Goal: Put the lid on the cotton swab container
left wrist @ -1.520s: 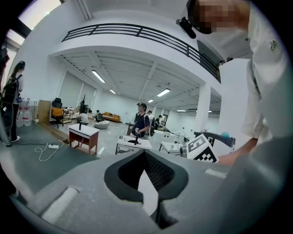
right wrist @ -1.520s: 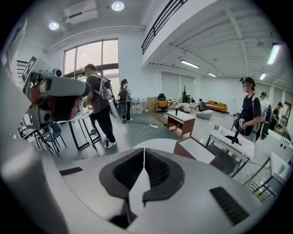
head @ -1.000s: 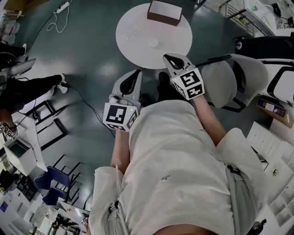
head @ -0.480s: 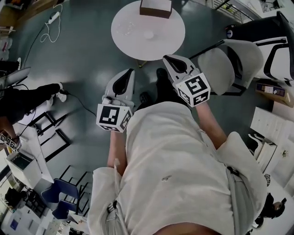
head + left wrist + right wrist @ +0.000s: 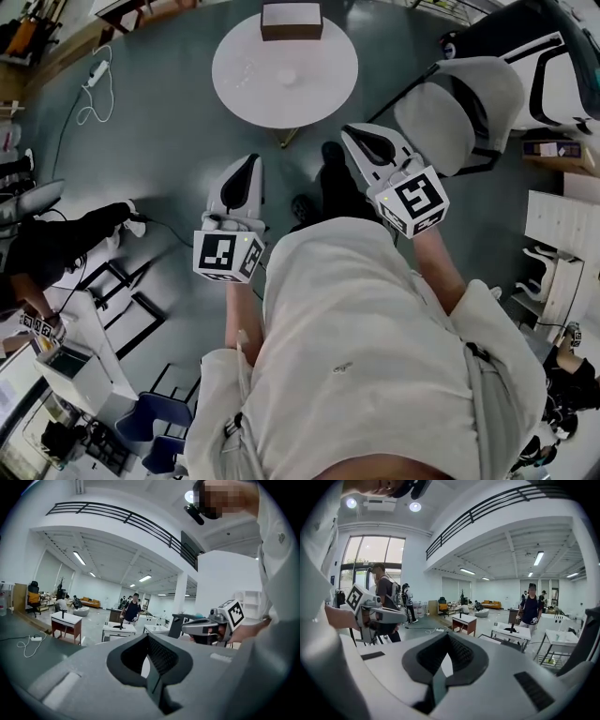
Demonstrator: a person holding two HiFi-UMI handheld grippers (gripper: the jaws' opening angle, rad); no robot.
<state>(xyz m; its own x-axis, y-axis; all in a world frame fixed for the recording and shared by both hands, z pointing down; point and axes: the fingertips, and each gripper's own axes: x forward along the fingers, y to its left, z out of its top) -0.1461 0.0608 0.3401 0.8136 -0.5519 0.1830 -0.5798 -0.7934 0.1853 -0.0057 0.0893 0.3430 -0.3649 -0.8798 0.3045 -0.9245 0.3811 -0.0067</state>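
Since the earlier frame the round bench (image 5: pixel 284 70) is shifted left in the head view. Both grippers are drawn lower and wider apart. Nothing is touched.

Left gripper (image 5: pixel 250 165): jaws are seen fully closed in its own view, with nothing held between them. Right gripper (image 5: pixel 353 133): jaws are likewise pressed together and empty. Both are held in the air over the floor (image 5: pixel 169 141), short of the bench, and are pointed out into the room.

Task things: two small items are seen on the bench top, a small clear thing (image 5: pixel 249 67) left of centre and a small round pale thing (image 5: pixel 287 75) near centre. These are judged to be the cotton swab container and lid, but which is which cannot be told at this size. They are lying apart, so the lid is not on.

Progress: nothing is done yet, as judged. Approach, lid pickup, placement and seating are all left.

Clearance: open floor is seen between the shoes (image 5: pixel 330 173) and the near bench edge, so a straight approach is not blocked. A brown box (image 5: pixel 291 19) is set at the far edge, apart from both items. A chair (image 5: pixel 459 103) is close on the right gripper's outer side, so a swing that way is best avoided. A cable (image 5: pixel 89 94) is laid on the floor well to the left. Both items are set inboard of the round rim, so knock-off risk is judged low.
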